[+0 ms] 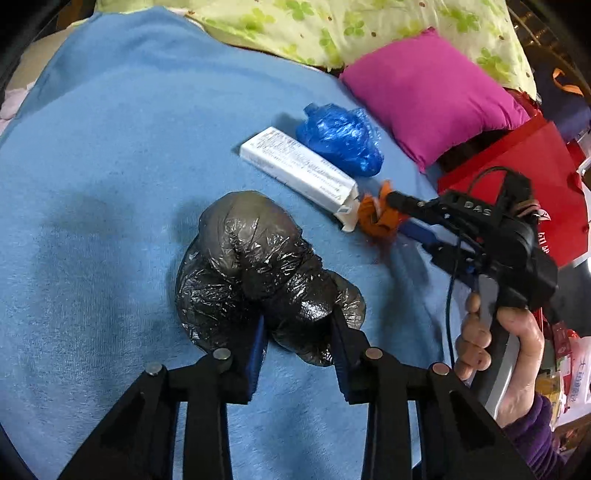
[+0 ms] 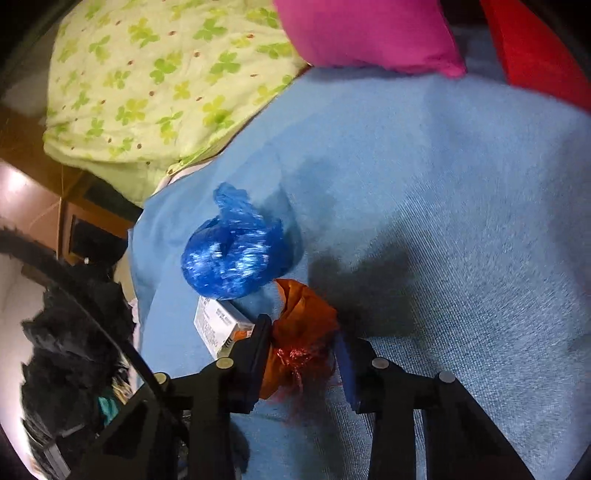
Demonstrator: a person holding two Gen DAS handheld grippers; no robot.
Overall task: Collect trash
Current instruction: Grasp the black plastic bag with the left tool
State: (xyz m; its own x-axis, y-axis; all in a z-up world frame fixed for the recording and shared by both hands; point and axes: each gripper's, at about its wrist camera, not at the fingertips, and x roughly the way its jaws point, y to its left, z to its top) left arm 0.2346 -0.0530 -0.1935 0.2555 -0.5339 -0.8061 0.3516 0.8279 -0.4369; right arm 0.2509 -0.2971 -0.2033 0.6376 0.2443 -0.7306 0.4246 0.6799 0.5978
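Note:
A crumpled black plastic bag [image 1: 255, 266] lies on the blue blanket [image 1: 110, 184]. My left gripper [image 1: 299, 332] is open, its fingers on either side of the bag's near end. A white carton [image 1: 299, 170] and a crumpled blue plastic bag [image 1: 340, 136] lie beyond. My right gripper [image 2: 301, 354] is open around an orange wrapper [image 2: 299, 325], which lies on the blanket next to the carton [image 2: 218, 325] and the blue bag [image 2: 232, 258]. The right gripper also shows in the left wrist view [image 1: 391, 210], at the orange wrapper [image 1: 373, 218].
A magenta cushion [image 1: 428, 92] and a green clover-print quilt [image 1: 332, 26] lie at the back. A red paper bag [image 1: 532, 177] stands at the right edge of the bed. Dark fluffy fabric [image 2: 70, 332] lies off the bed's left side.

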